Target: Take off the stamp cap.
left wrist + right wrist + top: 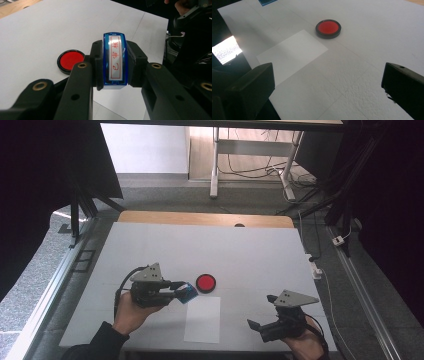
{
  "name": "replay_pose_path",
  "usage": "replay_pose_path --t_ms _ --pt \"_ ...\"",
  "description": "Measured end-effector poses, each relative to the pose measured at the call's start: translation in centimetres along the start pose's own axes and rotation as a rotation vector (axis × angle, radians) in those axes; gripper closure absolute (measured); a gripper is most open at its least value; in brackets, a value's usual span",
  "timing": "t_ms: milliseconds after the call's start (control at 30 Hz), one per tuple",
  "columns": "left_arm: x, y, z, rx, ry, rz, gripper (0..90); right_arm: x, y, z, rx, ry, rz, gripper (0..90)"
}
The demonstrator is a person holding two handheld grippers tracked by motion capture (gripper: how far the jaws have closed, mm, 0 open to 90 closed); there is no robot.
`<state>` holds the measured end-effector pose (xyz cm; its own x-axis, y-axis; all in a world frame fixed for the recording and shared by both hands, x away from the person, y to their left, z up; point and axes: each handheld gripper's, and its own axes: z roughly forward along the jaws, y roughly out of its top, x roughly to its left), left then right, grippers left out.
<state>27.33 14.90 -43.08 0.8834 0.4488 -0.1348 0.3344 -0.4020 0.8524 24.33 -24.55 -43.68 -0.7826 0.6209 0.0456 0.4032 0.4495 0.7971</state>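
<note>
Looks like a lab recording bay: white-covered table [150, 245] hemmed in by black curtains [45, 170], aluminium rails [55, 285] down both sides, loose cables [250, 170] under a metal desk frame [216, 160] beyond the table, grey carpet [165, 195].

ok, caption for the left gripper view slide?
Left gripper clamps a blue stamp above the white table, red ink pad beside it.
</note>
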Motion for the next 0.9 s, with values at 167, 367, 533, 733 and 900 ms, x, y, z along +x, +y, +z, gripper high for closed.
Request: replay_pose_path --t_ms 167,367,533,733,900 --pt "0.1 0.1 -0.1 0.003 -0.012 -0.006 70.2 -0.1 0.3 0.7 0.014 0.010 -0.014 0.0" --pt "0.0 0.1 -0.1 0.000 -0.021 -0.003 70.2 0.1 1.0 1.4 0.005 0.054 -0.018 0.0" --pt "0.1 0.1 -0.2 -0.006 -0.032 0.003 70.2 0.4 1.7 2.1 -0.020 0.100 -0.025 0.0" --pt "0.1 0.3 -0.3 -0.019 -0.056 0.012 70.2 0.6 2.3 2.9 -0.034 0.136 -0.038 0.0" --pt "0.0 0.4 -0.2 -0.027 -0.077 0.025 70.2 1.1 2.9 3.7 -0.033 0.167 -0.054 0.0"
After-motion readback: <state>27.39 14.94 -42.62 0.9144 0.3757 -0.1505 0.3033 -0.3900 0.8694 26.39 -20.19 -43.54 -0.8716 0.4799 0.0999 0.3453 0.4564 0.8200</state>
